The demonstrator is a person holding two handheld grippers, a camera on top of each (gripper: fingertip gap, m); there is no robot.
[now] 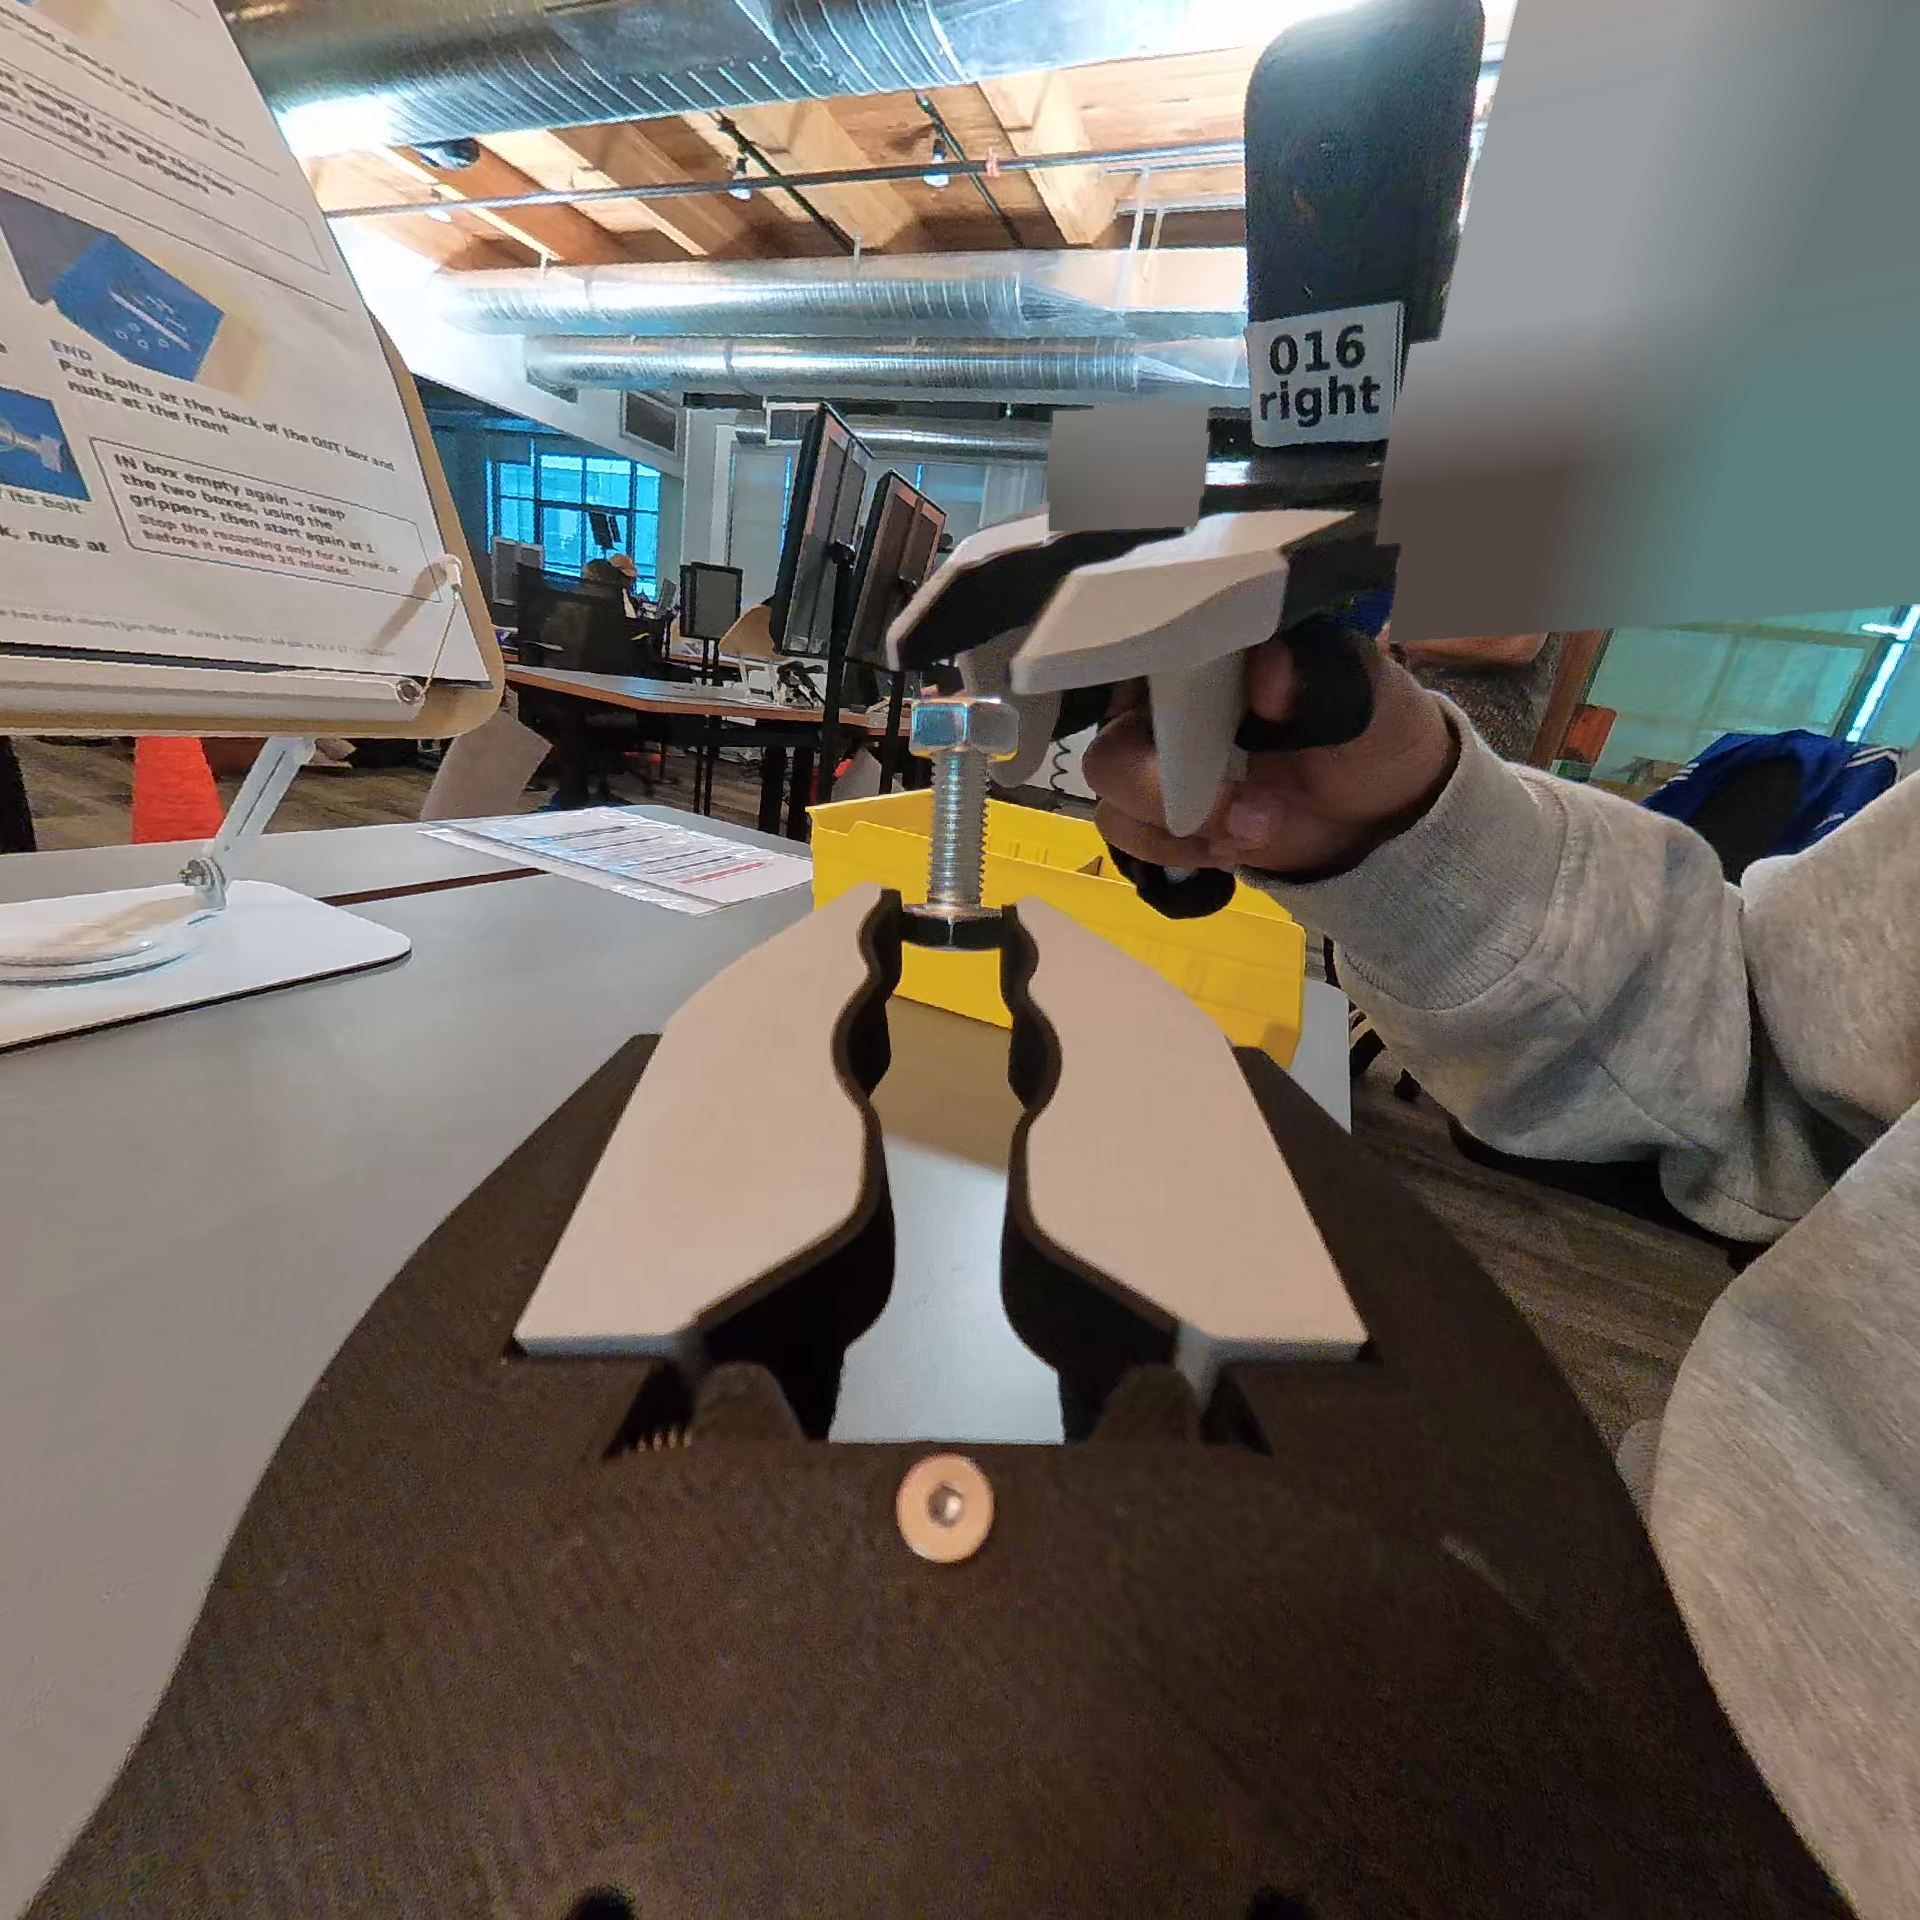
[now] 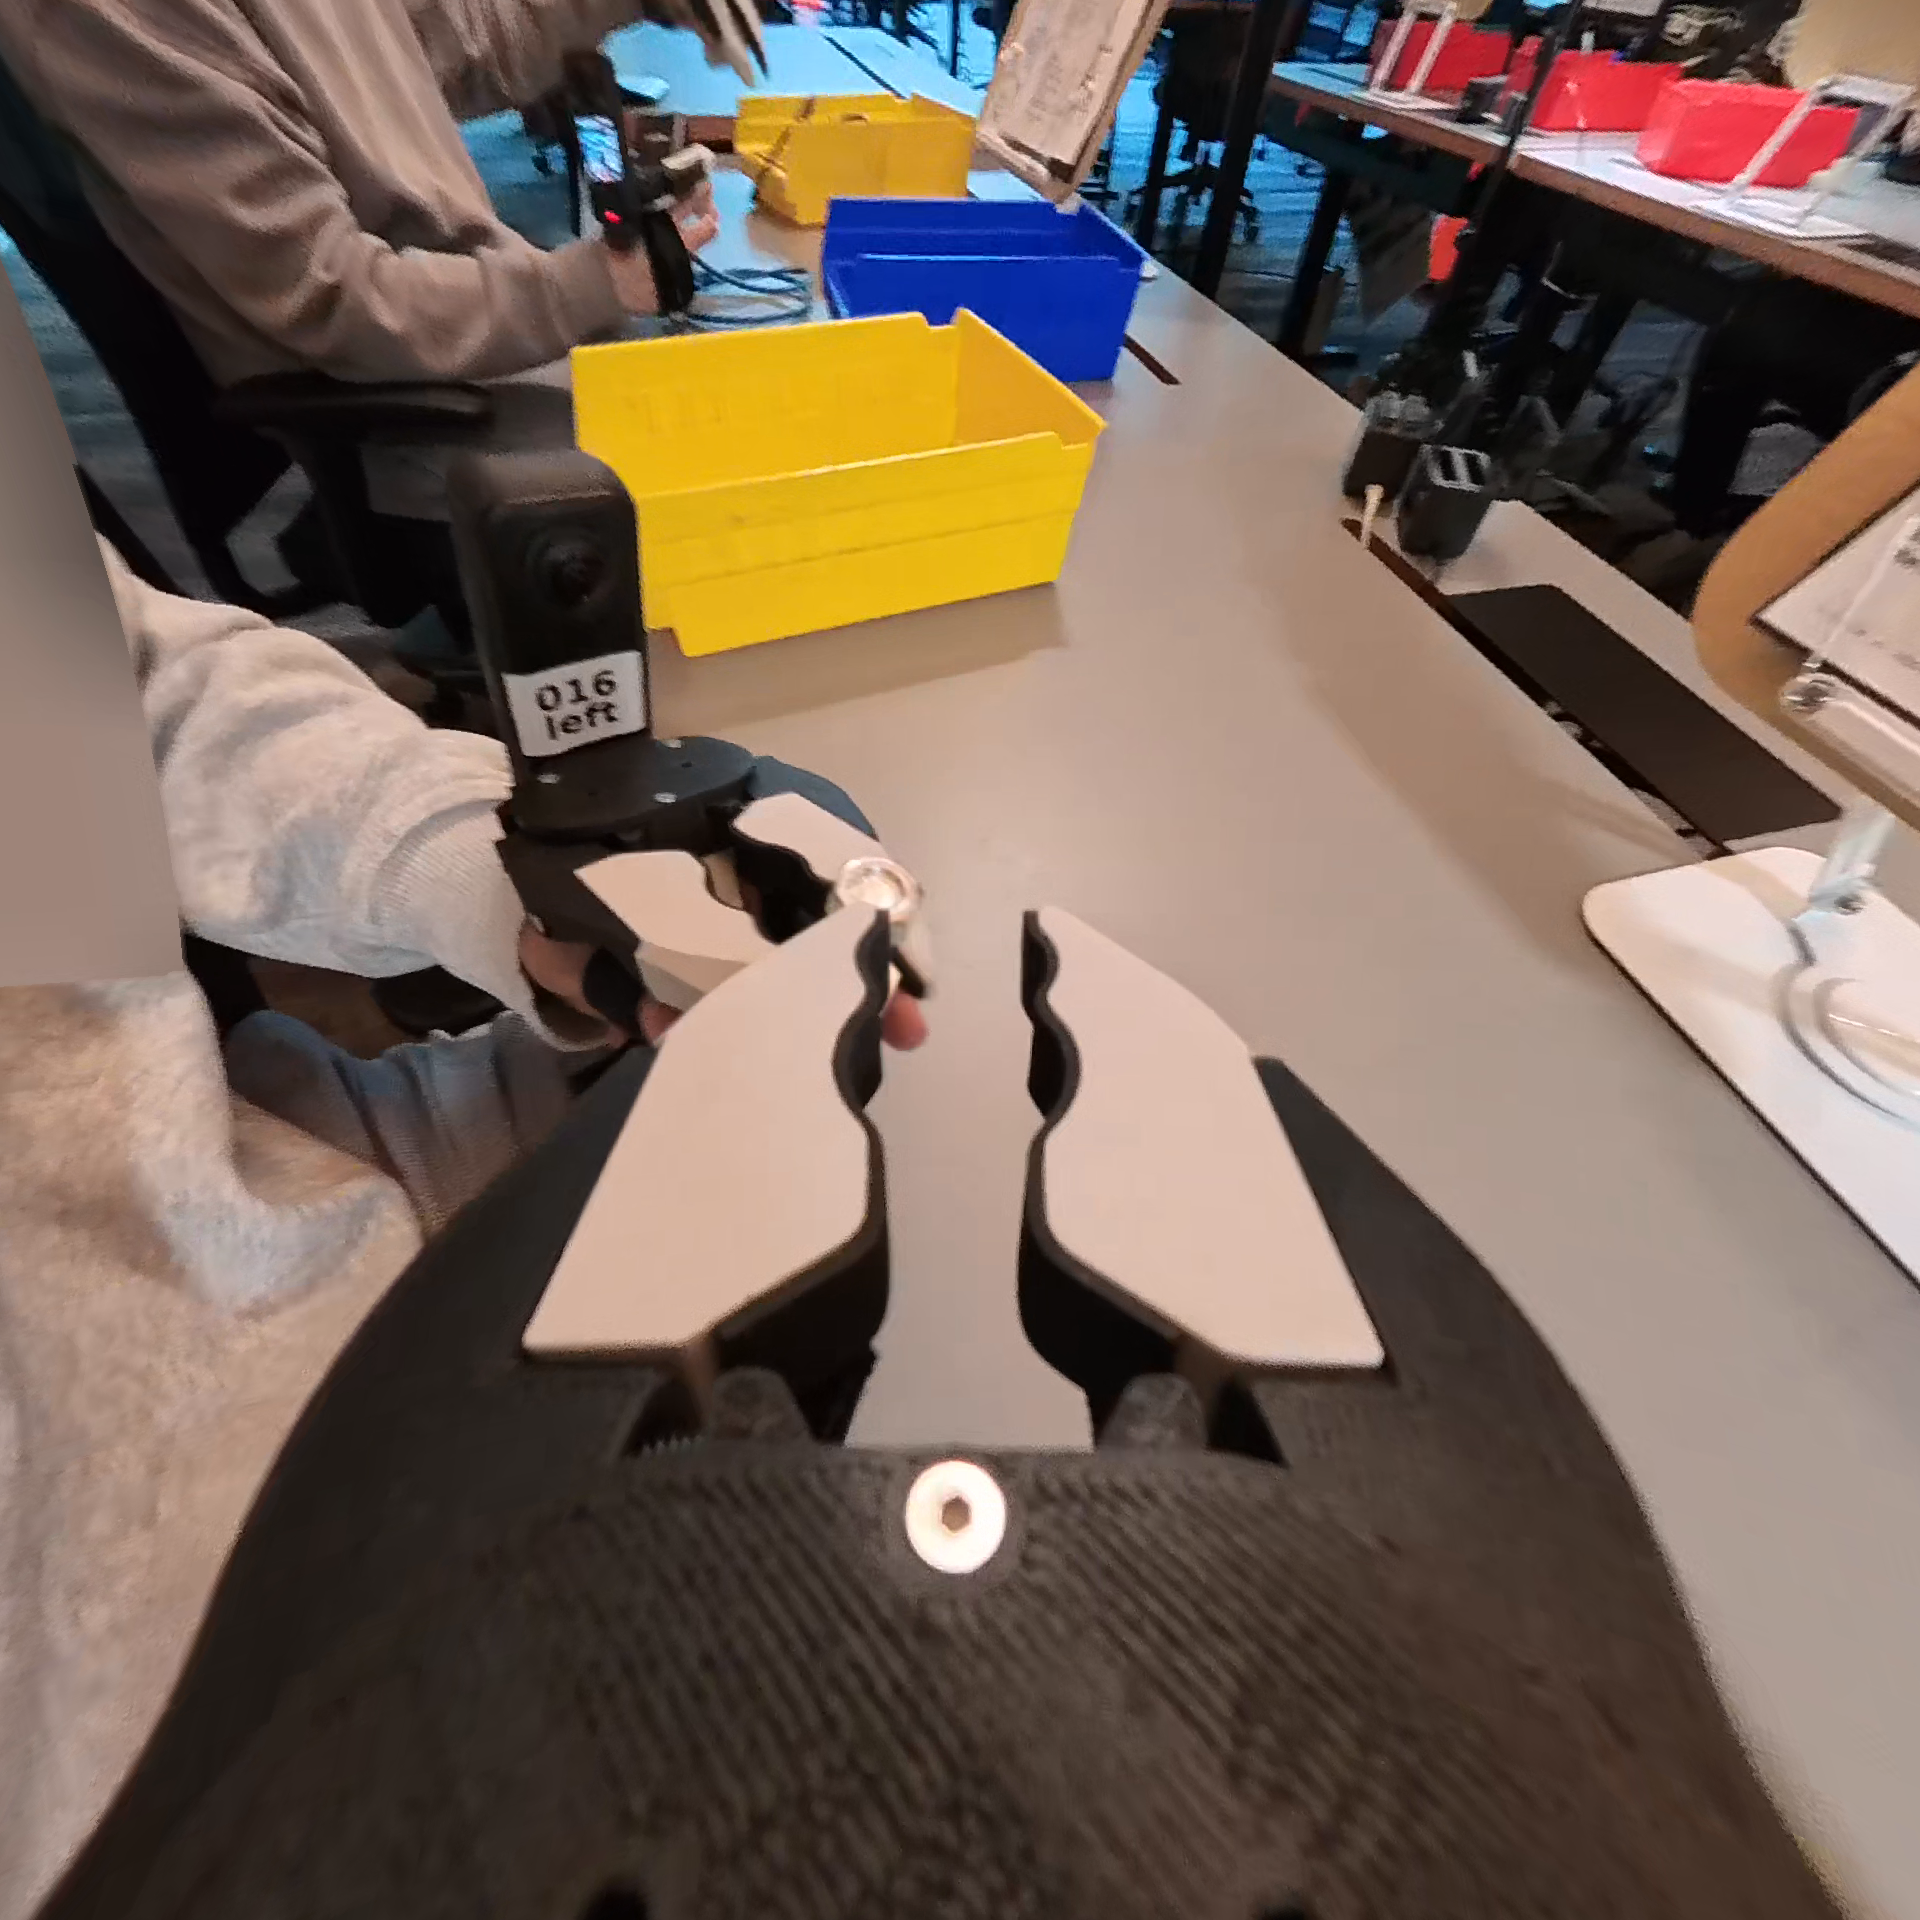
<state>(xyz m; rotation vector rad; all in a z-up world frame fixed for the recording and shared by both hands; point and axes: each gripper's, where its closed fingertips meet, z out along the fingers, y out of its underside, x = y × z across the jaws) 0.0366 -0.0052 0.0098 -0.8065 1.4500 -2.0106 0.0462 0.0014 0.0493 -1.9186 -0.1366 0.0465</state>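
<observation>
Left wrist view shows the left gripper point(image 1: 951, 925) clamped on a nut point(image 1: 951, 928) threaded on an upright steel bolt point(image 1: 958, 805), above the grey table point(image 1: 312, 1091) before a yellow bin point(image 1: 1174, 935). Right gripper point(image 1: 961, 665) is just over the bolt head, fingers point(image 2: 1132, 1049) apart. Bolt looks stiff, heavy, smooth; the flat-sided head seems the best hold
</observation>
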